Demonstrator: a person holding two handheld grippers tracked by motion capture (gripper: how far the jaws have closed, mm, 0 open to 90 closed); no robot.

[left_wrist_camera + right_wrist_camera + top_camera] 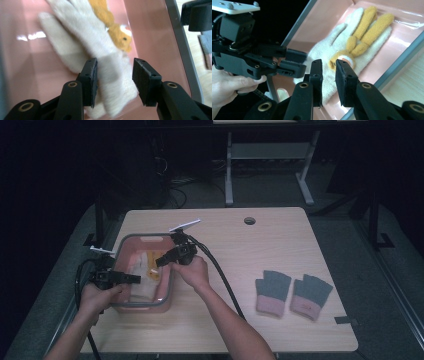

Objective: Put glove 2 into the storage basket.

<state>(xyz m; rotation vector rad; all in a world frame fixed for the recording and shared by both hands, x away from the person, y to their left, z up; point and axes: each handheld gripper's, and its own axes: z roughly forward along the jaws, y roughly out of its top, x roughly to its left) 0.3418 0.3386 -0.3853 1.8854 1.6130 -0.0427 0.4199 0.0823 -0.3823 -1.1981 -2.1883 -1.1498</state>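
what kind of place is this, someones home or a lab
Most likely a lab or recording room, not a home. A bare wooden table stands among dark drapes, cables trail on the floor behind it, and a person works over a pink bin with two camera-bearing grippers.

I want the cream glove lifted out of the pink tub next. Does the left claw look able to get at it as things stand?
Probably yes. The left claw is open, its jaws standing either side of the cream glove inside the pink tub, nothing between them. The right claw hovers close over the same glove and may crowd it.
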